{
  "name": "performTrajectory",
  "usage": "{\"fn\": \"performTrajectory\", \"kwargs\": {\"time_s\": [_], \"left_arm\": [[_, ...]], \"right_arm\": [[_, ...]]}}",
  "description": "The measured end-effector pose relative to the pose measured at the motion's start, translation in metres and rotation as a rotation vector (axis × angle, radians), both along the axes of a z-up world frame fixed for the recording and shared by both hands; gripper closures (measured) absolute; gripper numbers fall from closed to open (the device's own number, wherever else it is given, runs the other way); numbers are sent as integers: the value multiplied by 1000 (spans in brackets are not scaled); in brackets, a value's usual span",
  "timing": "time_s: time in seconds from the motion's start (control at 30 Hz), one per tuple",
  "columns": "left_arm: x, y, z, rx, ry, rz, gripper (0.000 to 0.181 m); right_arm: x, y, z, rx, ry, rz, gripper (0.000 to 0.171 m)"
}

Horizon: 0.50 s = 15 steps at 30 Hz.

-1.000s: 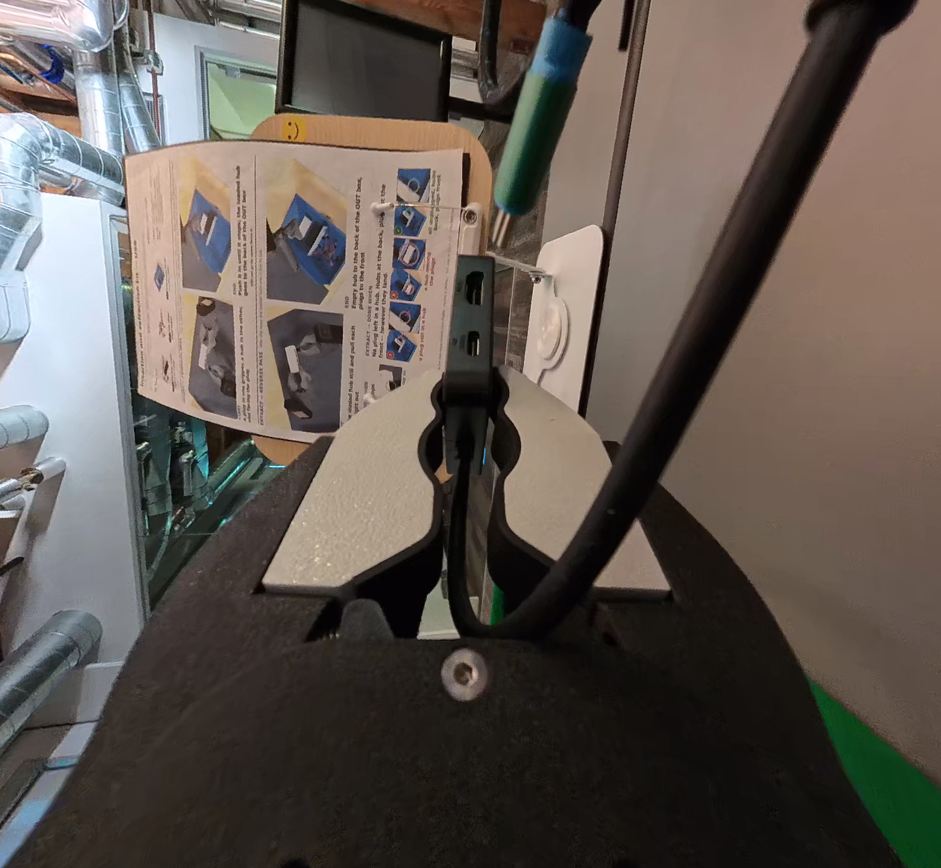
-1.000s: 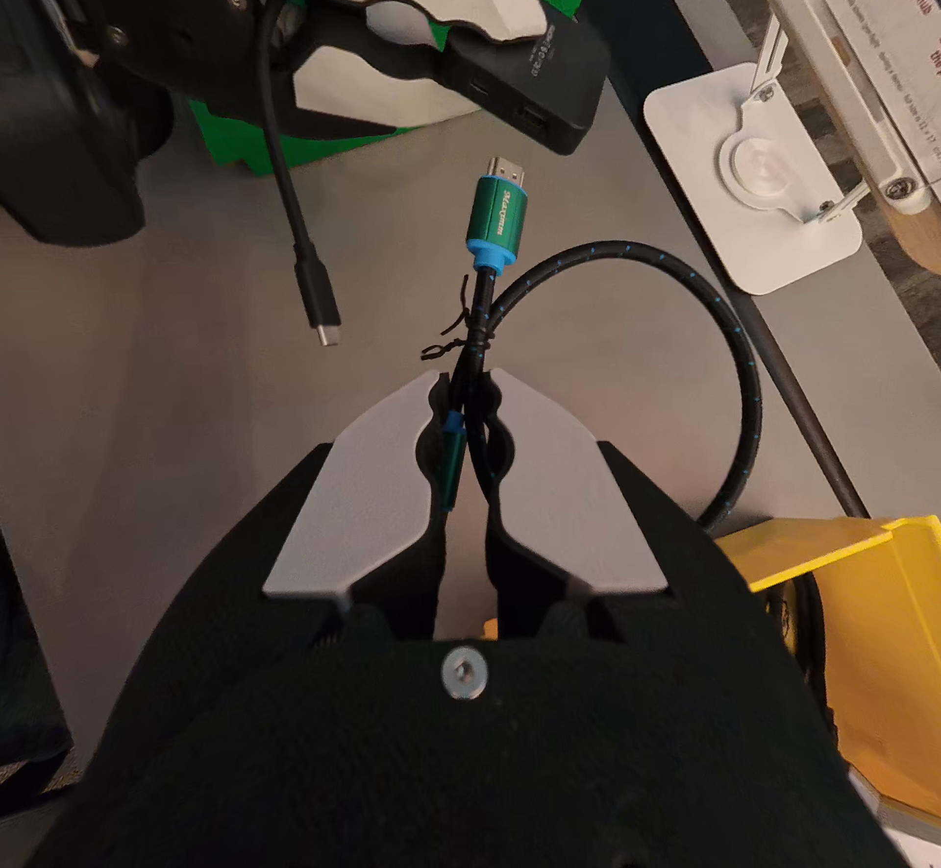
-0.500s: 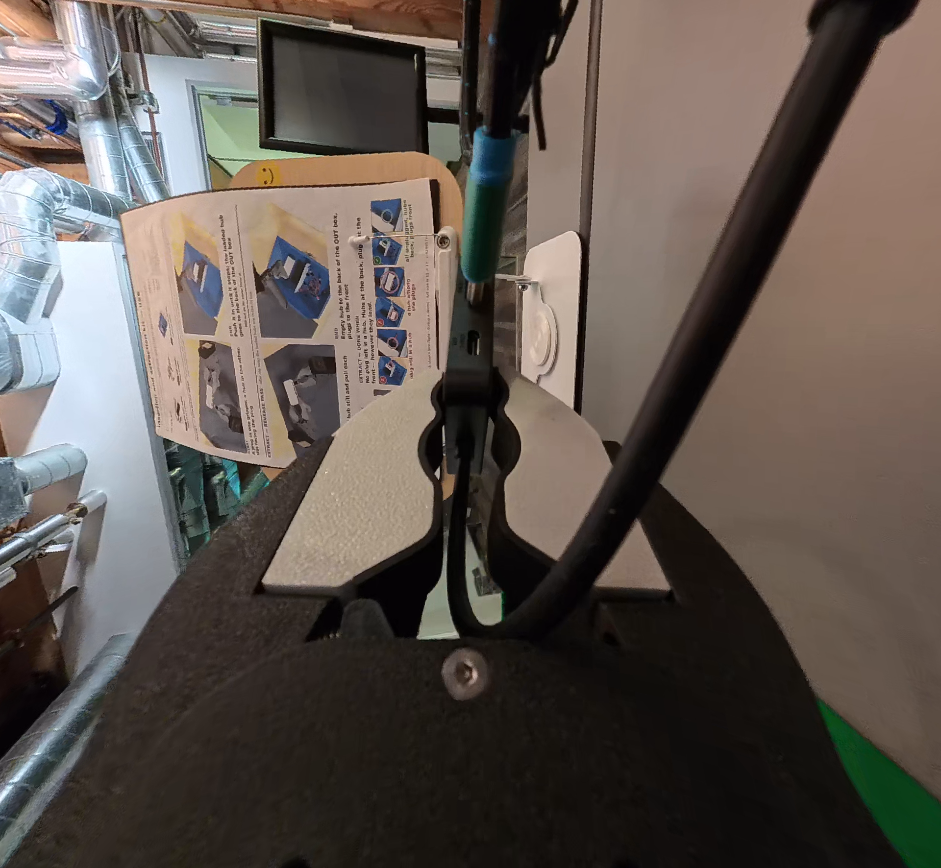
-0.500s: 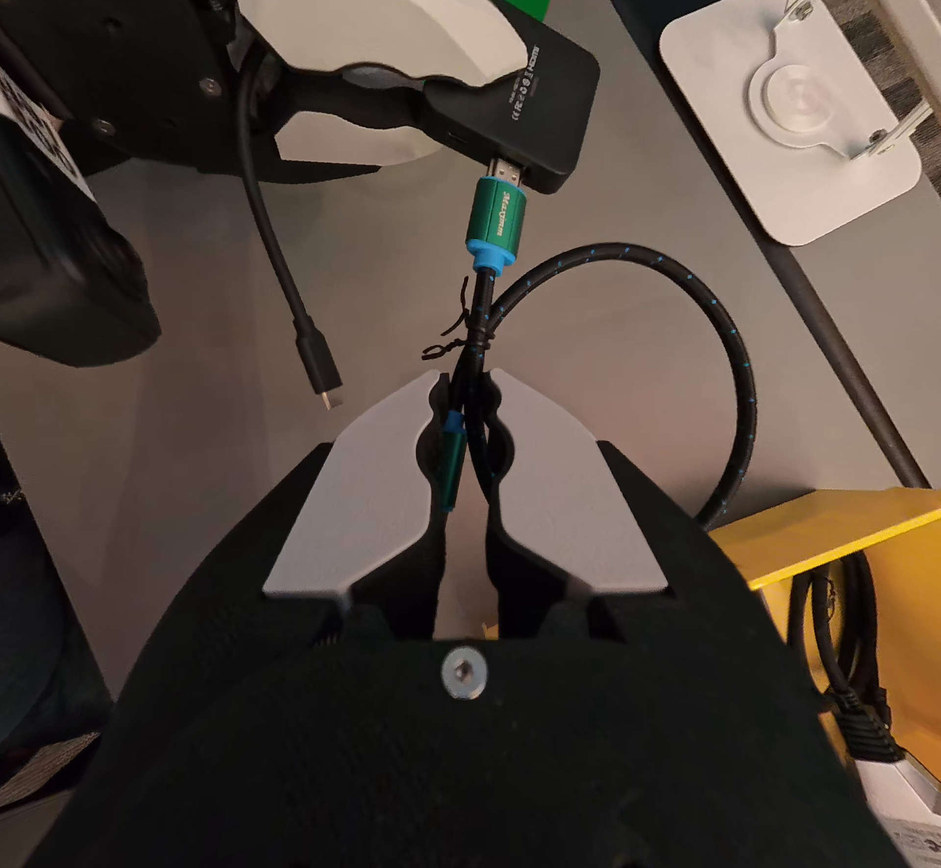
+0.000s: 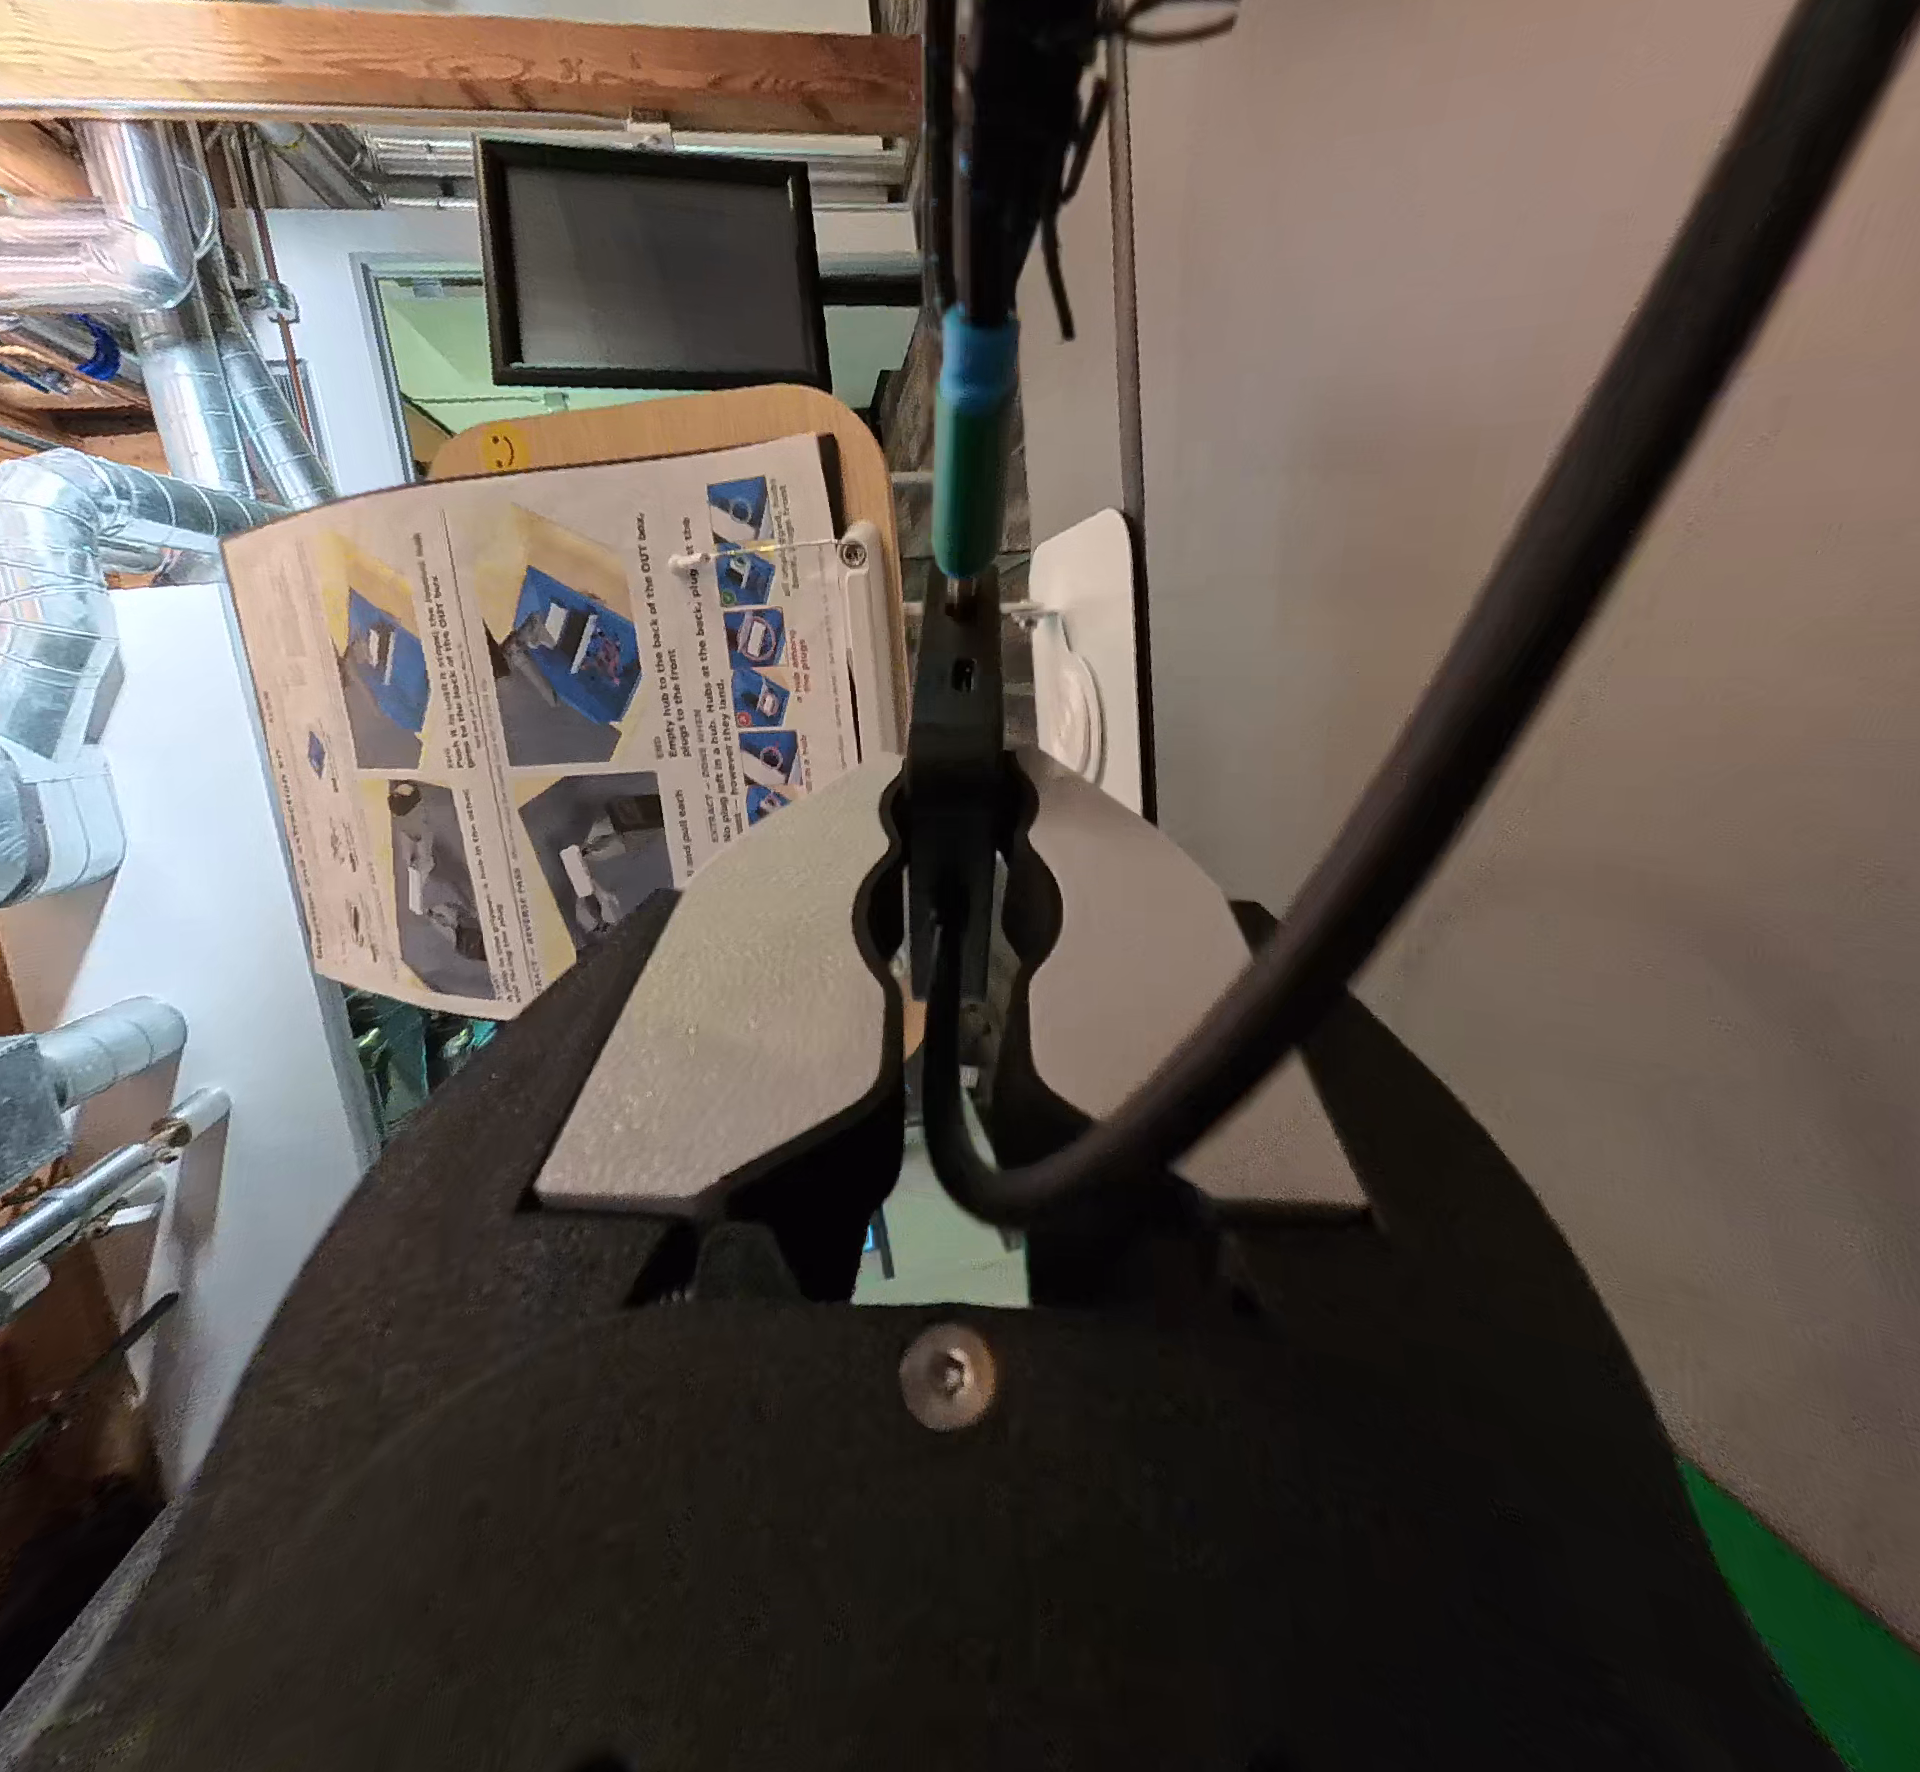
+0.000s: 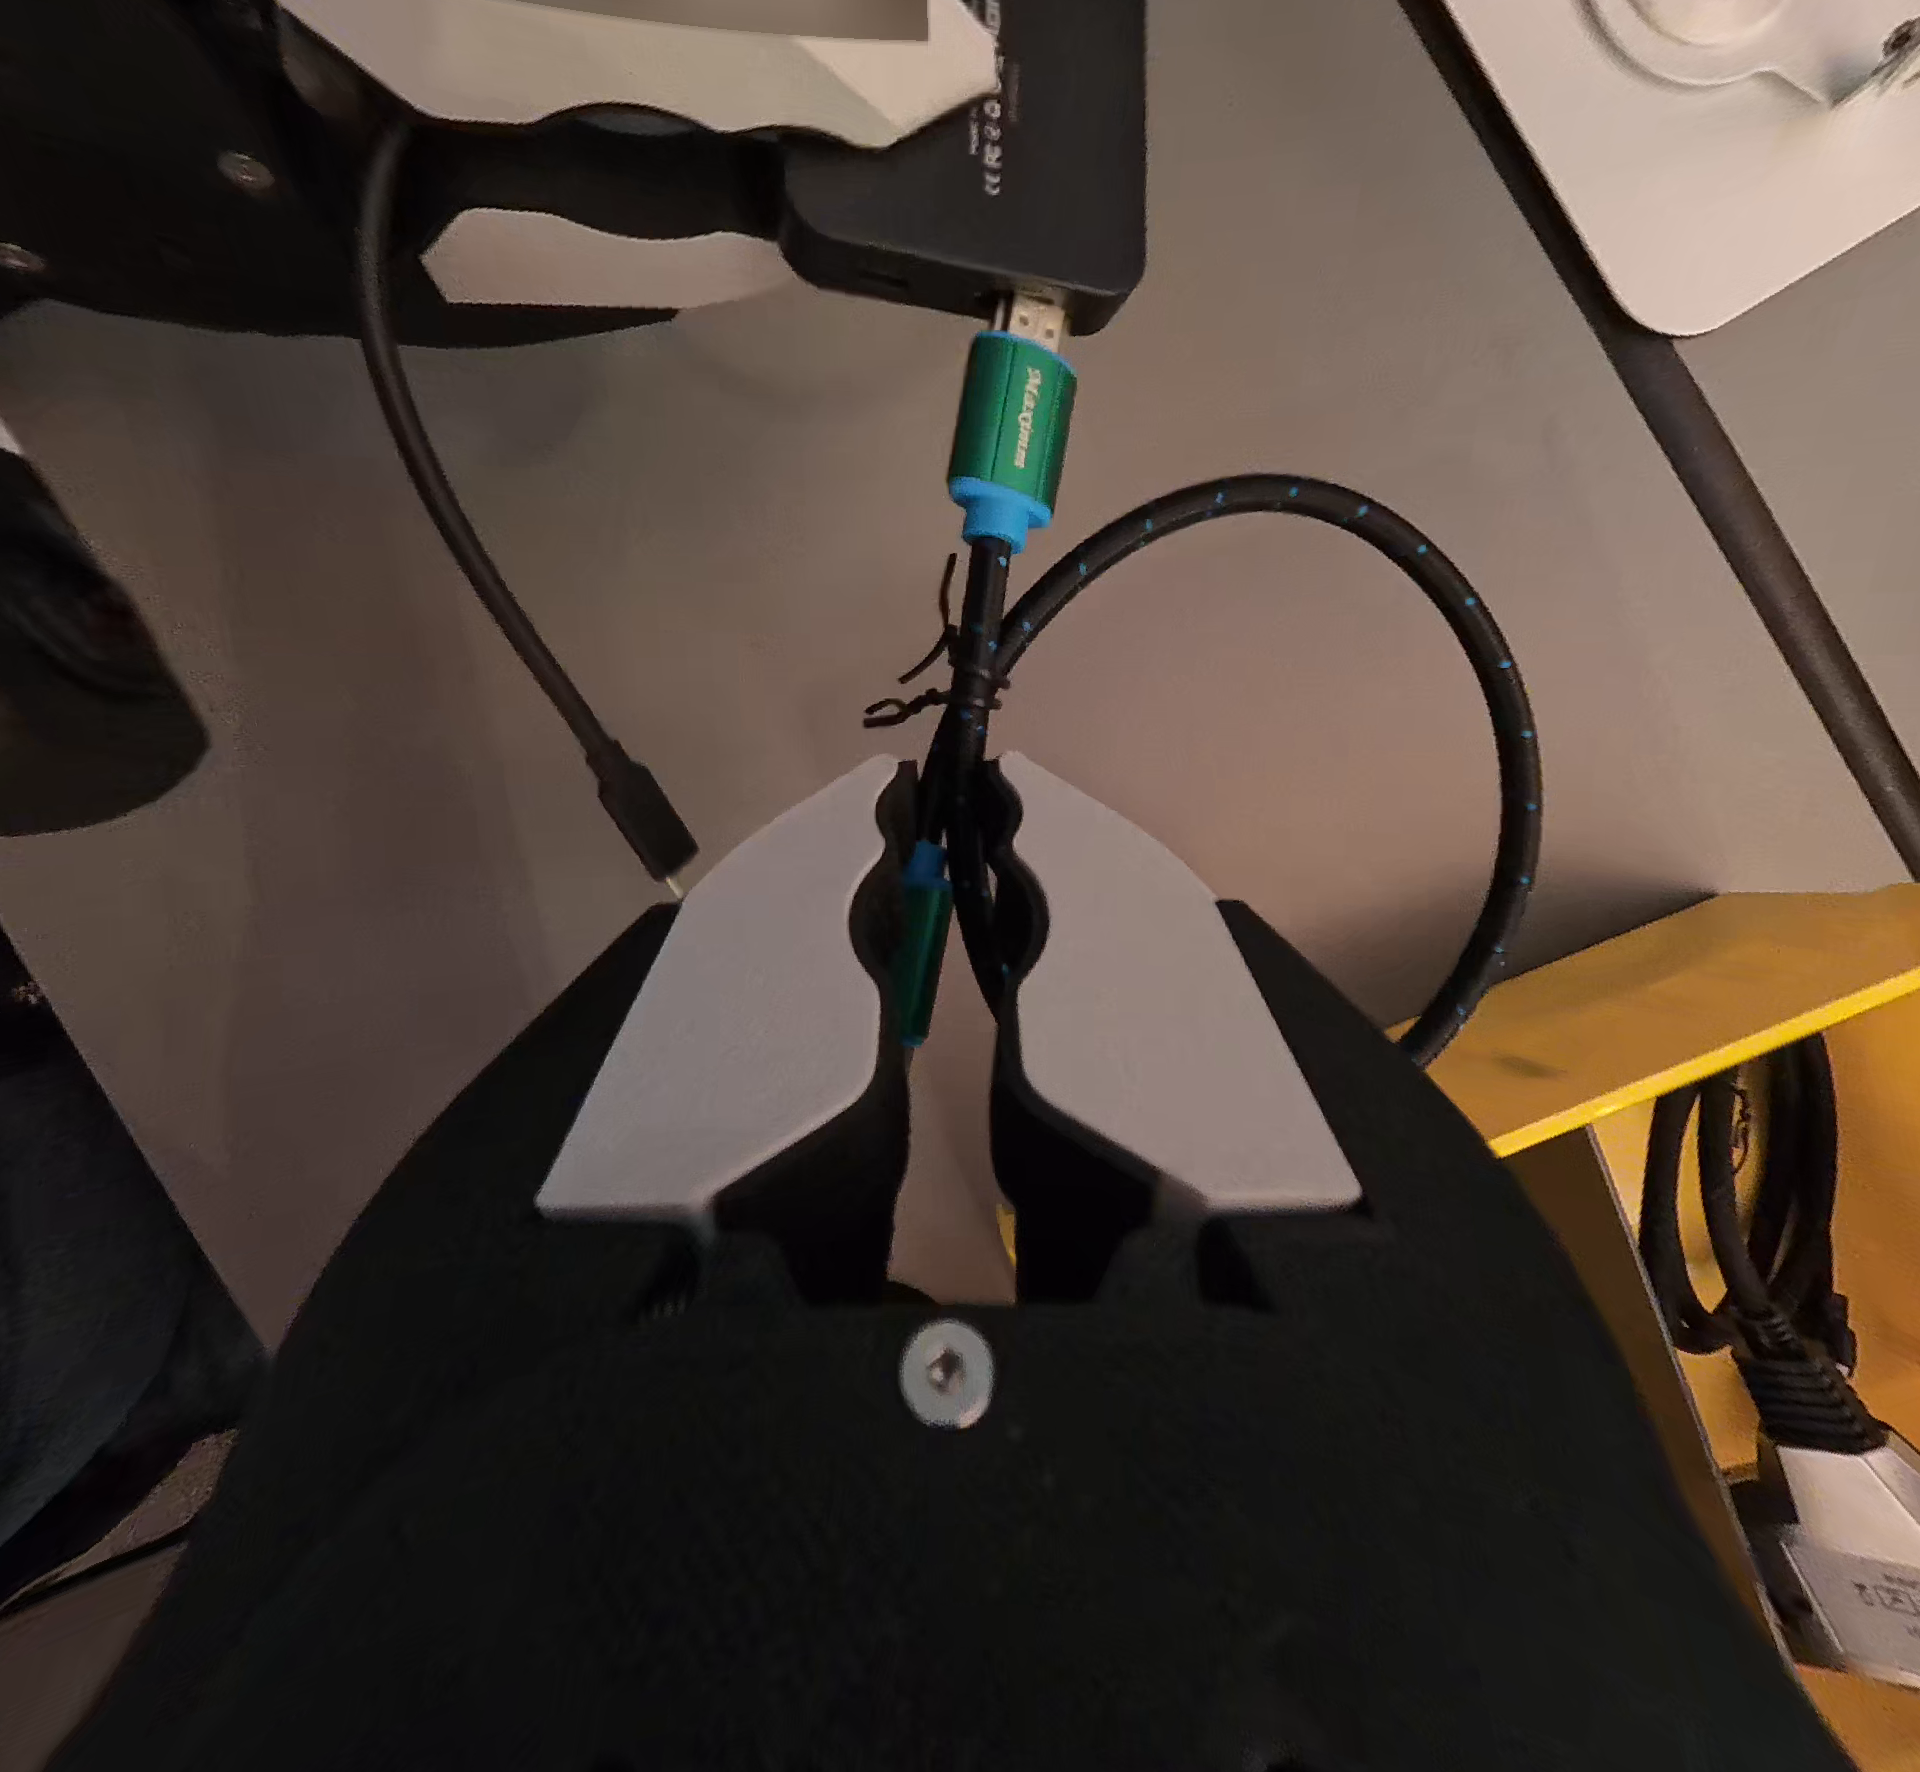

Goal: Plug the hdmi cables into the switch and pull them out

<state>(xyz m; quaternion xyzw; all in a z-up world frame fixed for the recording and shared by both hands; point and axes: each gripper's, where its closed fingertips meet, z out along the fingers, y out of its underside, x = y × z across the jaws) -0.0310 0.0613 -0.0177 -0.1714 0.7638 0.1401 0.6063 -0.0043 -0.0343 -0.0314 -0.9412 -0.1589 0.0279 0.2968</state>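
Note:
My left gripper (image 5: 951, 792) is shut on the black switch (image 5: 956, 683), held edge-on above the grey table. The switch also shows in the right wrist view (image 6: 997, 164), clamped by the left gripper (image 6: 831, 153). My right gripper (image 6: 948, 772) is shut on a bundled black braided HDMI cable (image 6: 1496, 714). The cable's green and blue plug (image 6: 1010, 434) points at the switch, and its metal tip sits partly inside a port on the switch's edge. The plug also shows in the left wrist view (image 5: 966, 465). The cable's second green plug (image 6: 923, 953) lies between my right fingers.
The switch's own thin black lead (image 6: 457, 496) hangs down to a small plug near my right gripper. A white stand base (image 6: 1704, 60) is at the upper right. A yellow bin (image 6: 1704, 1005) with cables is at the lower right. An instruction sheet (image 5: 540, 735) stands behind. One gripper's finger ends stand about 11 cm off the other's.
The green plug closed the gap to the switch and its metal tip has entered the port. Both grippers moved closer together; their grips have not changed.

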Motion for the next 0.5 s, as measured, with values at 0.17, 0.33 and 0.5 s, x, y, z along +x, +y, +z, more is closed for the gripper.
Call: {"fn": "performTrajectory", "kwargs": {"time_s": [0.17,0.33,0.5], "left_arm": [[0,-7,-3,-61,9,-29,168],[0,-11,-1,-83,-8,-81,167],[1,-26,5,-77,-56,-165,167]], "right_arm": [[-2,-3,-2,-9,-32,55,160],[-2,-7,1,-3,-30,97,160],[4,-20,10,12,-58,161,160]]}}
